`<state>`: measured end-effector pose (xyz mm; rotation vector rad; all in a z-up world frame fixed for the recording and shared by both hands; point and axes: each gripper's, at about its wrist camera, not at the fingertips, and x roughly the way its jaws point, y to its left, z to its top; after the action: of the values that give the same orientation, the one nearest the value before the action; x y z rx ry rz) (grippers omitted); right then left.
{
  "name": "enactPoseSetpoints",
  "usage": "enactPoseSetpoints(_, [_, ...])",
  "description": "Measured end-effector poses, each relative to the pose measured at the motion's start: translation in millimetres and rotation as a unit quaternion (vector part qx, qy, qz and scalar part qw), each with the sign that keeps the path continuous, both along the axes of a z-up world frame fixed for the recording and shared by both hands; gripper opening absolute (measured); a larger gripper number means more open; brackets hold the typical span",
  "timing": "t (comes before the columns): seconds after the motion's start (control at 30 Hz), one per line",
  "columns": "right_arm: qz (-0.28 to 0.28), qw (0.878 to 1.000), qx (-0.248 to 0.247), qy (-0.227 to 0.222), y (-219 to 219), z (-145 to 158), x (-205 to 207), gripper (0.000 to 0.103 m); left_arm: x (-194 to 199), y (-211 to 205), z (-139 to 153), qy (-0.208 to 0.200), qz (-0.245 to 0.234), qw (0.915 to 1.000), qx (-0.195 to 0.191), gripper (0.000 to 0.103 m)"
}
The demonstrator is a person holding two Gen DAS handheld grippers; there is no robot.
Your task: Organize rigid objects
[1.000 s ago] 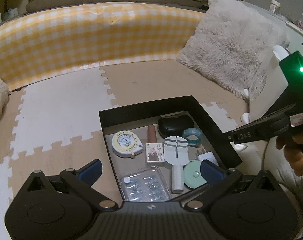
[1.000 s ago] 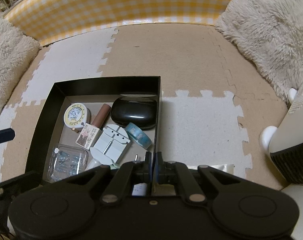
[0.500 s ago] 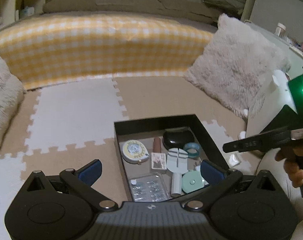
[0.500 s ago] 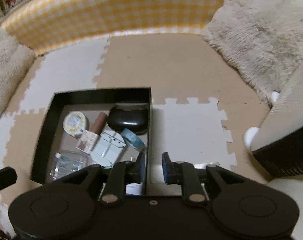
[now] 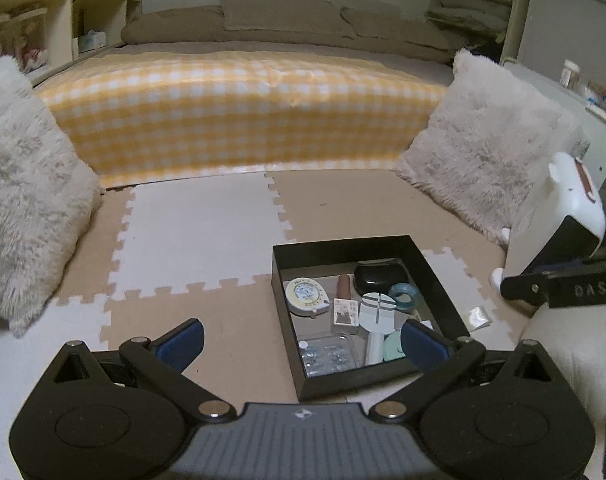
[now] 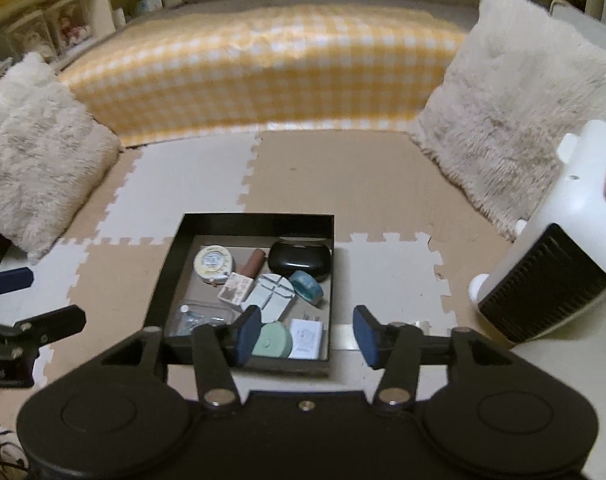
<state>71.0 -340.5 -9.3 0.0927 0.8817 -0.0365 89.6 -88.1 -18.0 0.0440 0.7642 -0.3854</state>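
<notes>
Now right gripper [image 6: 306, 334] jaws just opened, nothing between; white charger [image 6: 307, 338] lies in black box's [image 6: 249, 219] near right corner, beside green disc [image 6: 272, 341]. Left gripper [image 5: 301, 338] wide open, empty. Both grippers backed higher above box; placement looks finished.

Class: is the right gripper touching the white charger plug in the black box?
Apart. In the right wrist view the right gripper stands open above the black box, the white charger plug lying untouched between its fingers.
</notes>
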Motion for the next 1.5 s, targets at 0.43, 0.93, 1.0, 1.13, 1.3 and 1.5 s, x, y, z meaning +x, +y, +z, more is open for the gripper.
enactPoseSetpoints(0.43, [-0.014, 0.999, 0.001, -0.053, 29.0, 7.0, -66.5, 0.075, -46.9, 21.7, 6.3, -0.037, 0.019, 0.9990, 0.018, 0.103])
enactPoseSetpoints(0.93, [-0.031, 0.992, -0.070, -0.101, 65.3, 4.1, -109.1, 0.097, -70.9, 40.1, 7.6, -0.055, 0.037, 0.9976, 0.020, 0.103])
enactPoseSetpoints(1.0, [-0.035, 0.991, -0.078, -0.107, 66.5, 3.6, -110.9, 0.099, -71.8, 40.5, 7.0, -0.056, 0.035, 0.9976, 0.020, 0.103])
enactPoseSetpoints(1.13, [-0.036, 0.988, -0.088, -0.120, 68.7, 4.0, -114.7, 0.101, -73.9, 39.1, 5.8, -0.061, 0.031, 0.9973, 0.026, 0.103])
enactPoseSetpoints(1.3, [-0.038, 0.986, -0.081, -0.139, 67.6, 6.0, -120.2, 0.102, -74.9, 39.1, 5.0, -0.063, 0.032, 0.9971, 0.028, 0.103])
enactPoseSetpoints(1.5, [-0.045, 0.986, -0.065, -0.146, 64.0, 5.9, -121.2, 0.102, -76.6, 39.9, 7.8, -0.069, 0.030, 0.9969, 0.023, 0.103])
